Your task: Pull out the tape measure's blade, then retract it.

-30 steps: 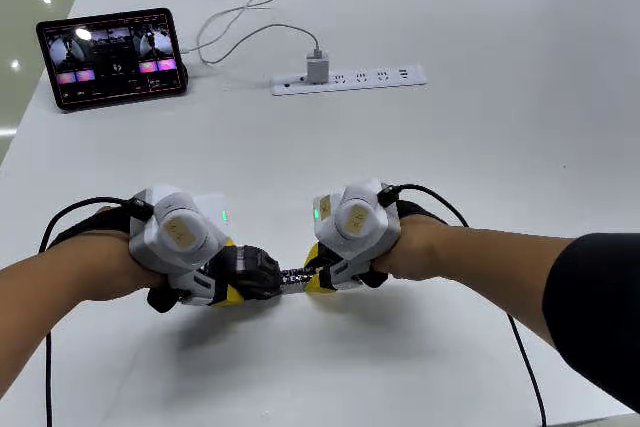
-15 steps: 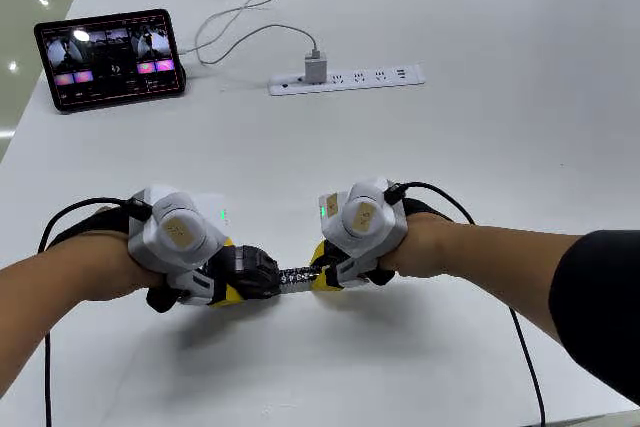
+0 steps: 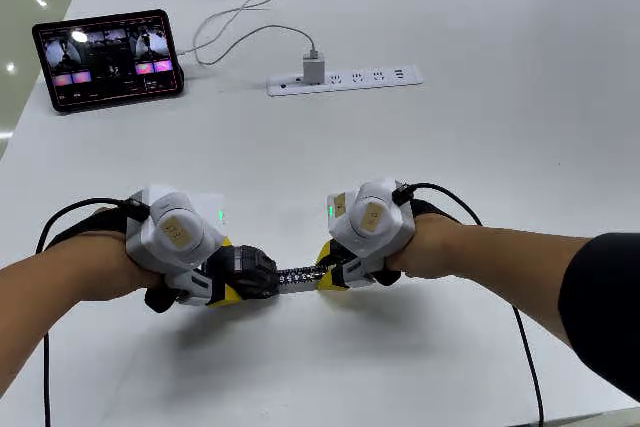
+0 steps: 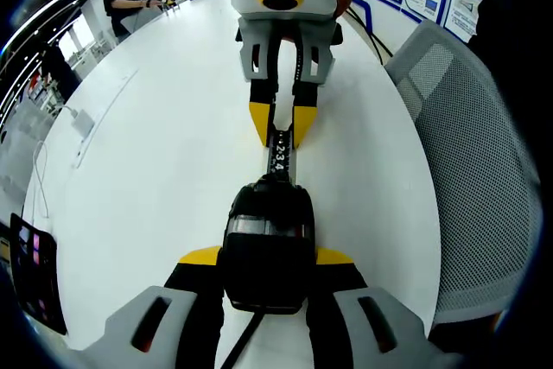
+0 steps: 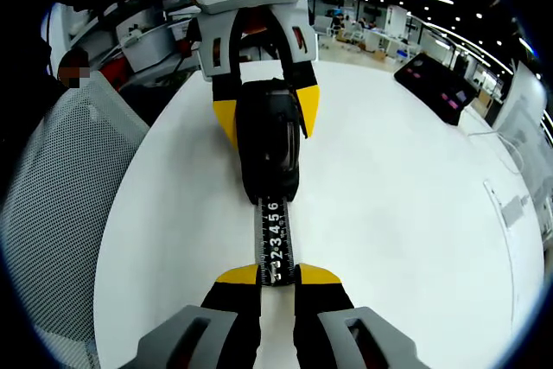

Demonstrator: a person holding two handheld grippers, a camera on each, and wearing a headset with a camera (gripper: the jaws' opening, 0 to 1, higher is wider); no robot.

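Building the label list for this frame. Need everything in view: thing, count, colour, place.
tape measure case: 1, black, near edge of table, between the grippers
blade: 1, dark with white numerals, partly out of the case
tablet: 1, black, screen lit, far left
power strip: 1, white, far centre
charger: 1, white, plugged into the strip
cable: 1, white, looping toward the tablet
table: 1, white
mesh chair: 1, grey, beside the table
left gripper: 1, white, yellow tips, clamped on the case
right gripper: 1, white, yellow tips, pinching the blade
forearms: 2, behind the grippers
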